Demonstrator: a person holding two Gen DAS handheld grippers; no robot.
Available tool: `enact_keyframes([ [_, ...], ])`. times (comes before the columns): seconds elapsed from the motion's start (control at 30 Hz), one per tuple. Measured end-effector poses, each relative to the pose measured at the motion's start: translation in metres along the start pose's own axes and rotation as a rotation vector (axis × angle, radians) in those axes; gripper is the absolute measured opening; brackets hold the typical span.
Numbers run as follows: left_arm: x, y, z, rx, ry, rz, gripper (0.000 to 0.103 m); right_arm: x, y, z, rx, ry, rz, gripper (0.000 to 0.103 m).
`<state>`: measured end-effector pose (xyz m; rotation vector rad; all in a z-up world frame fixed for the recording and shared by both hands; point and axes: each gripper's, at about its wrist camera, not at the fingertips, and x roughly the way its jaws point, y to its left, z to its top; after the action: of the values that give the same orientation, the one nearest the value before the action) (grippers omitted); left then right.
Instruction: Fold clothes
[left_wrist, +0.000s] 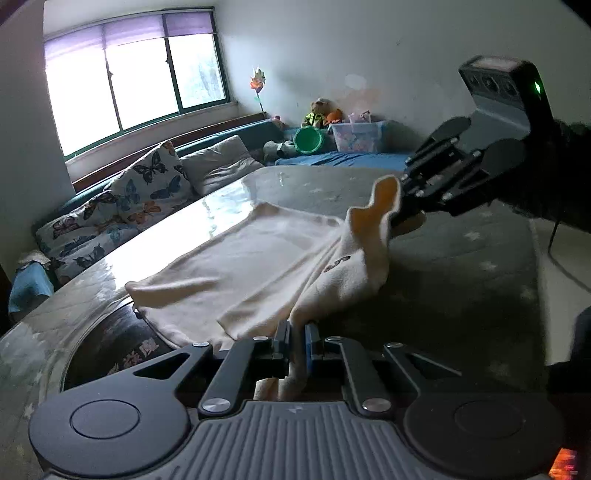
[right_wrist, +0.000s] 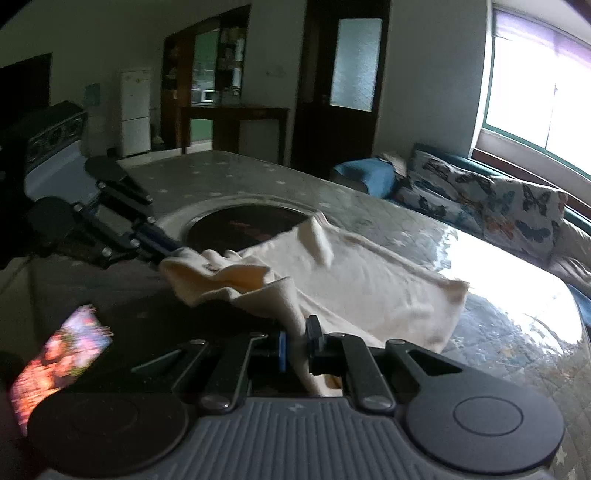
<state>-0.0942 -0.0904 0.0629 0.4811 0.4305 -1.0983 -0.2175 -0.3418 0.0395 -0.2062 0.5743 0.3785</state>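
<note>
The left hand-held gripper (left_wrist: 295, 341) pinches one edge of a cream cloth (left_wrist: 258, 266), jaws closed tight on it. The right hand-held gripper (left_wrist: 400, 210) pinches another edge, lifted up. The rest of the cloth lies on the shiny surface (left_wrist: 177, 229). A butterfly pillow (left_wrist: 147, 184) sits under the bright window (left_wrist: 129, 81).

The tabletop (left_wrist: 461, 266) lies bare to the right of the cloth (left_wrist: 258, 266); cushions (left_wrist: 122, 206) line its far side, and a dark round inset (right_wrist: 243, 225) sits near the cloth.
</note>
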Motion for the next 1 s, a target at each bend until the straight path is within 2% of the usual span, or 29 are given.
enact_keyframes([
  [0.23,-0.051,-0.019,0.006,-0.031,-0.028,-0.030,0.008,-0.041,0.023,0.007,-0.016,0.001,0.028,0.009],
  [0.43,-0.057,-0.015,0.026,-0.025,-0.067,0.011,0.008,-0.040,0.008,0.031,-0.018,-0.028,0.009,0.009],
  [0.7,-0.007,0.029,0.057,-0.040,-0.096,0.097,0.007,0.007,-0.040,0.065,0.007,-0.024,-0.012,0.009],
  [0.87,0.040,0.062,0.070,-0.073,-0.082,0.144,0.007,0.053,-0.070,0.075,0.031,-0.025,-0.072,0.009],
  [0.9,0.052,0.067,0.071,-0.086,-0.075,0.154,0.007,0.064,-0.076,0.074,0.045,-0.021,-0.084,0.010],
  [0.97,0.079,0.078,0.071,-0.128,-0.048,0.178,0.007,0.087,-0.089,0.071,0.074,-0.012,-0.107,0.020],
  [1.0,0.092,0.082,0.069,-0.150,-0.028,0.198,0.009,0.098,-0.095,0.070,0.091,-0.007,-0.117,0.022],
])
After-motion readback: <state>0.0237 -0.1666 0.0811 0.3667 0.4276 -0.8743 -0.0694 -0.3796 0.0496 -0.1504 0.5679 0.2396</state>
